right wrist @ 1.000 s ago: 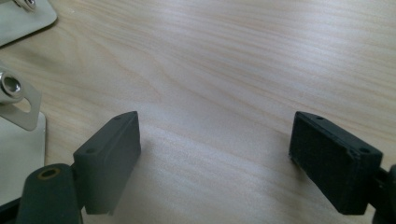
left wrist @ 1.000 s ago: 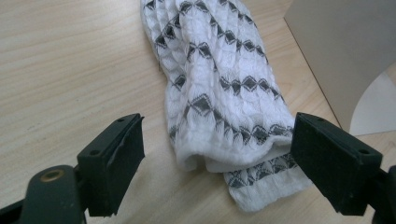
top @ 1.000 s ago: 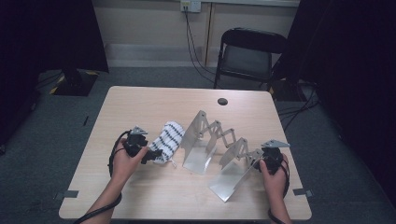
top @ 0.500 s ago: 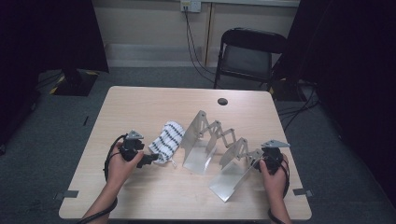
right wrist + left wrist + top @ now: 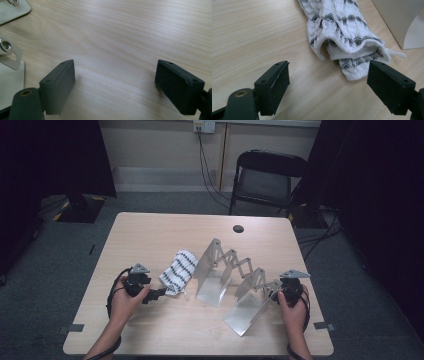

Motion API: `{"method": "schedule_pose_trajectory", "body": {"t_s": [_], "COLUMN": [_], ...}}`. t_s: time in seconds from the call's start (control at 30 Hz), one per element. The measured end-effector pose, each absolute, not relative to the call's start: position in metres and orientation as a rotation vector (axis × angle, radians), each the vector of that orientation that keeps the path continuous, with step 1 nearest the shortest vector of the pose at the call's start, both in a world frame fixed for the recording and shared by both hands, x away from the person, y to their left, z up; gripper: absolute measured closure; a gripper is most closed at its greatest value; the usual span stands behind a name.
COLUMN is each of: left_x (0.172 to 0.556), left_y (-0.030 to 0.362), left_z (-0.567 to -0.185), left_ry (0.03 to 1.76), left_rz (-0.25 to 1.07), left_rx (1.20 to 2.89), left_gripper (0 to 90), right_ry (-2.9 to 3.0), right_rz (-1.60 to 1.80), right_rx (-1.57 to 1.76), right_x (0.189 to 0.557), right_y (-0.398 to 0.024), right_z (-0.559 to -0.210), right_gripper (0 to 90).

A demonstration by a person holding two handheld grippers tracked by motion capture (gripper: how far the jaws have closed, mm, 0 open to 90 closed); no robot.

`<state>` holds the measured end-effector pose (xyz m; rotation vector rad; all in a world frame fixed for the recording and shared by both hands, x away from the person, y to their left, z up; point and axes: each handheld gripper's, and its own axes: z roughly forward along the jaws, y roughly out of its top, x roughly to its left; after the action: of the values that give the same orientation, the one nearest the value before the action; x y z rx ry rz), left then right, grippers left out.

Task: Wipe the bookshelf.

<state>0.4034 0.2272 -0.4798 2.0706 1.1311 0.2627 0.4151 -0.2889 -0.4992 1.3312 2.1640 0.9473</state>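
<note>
High view, left tool (image 5: 159,293): held low over the table (image 5: 165,235), its jaws pointing at the near end of the knitted sock (image 5: 178,271).
High view, right tool (image 5: 276,295): beside the folding metal rack (image 5: 227,270), close to that rack's near plate.
Left gripper view, left tool (image 5: 328,83): jaws stand wide apart and grip nothing; bare wood lies between them.
Left gripper view, sock: lies just ahead of the jaws and toward the right jaw, open cuff facing the tool, a loose thread trailing to the right.
Right gripper view, right tool (image 5: 115,83): jaws wide apart, nothing between them; rack plates (image 5: 10,72) sit to the left of the left jaw.
Step in hand: judged to be the approach to the sock's cuff, before any grasp.
Next move: likely calls for advancing the left tool forward and slightly right until the cuff sits between the pads, then closing on one layer or on both.
</note>
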Motion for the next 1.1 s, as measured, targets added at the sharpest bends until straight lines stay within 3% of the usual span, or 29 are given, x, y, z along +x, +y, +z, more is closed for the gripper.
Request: {"method": "schedule_pose_trajectory", "body": {"t_s": [1.1], "left_x": [0.382], "left_y": [0.248], "left_z": [-0.49], "left_ry": [1.123], "left_rz": [0.27], "left_rx": [2.095], "left_gripper": [17.7], "right_ry": [2.166], "right_rz": [0.948], "right_rx": [1.329], "right_x": [0.415], "right_y": [-0.289], "right_z": [-0.499], "right_gripper": [15.9]}}
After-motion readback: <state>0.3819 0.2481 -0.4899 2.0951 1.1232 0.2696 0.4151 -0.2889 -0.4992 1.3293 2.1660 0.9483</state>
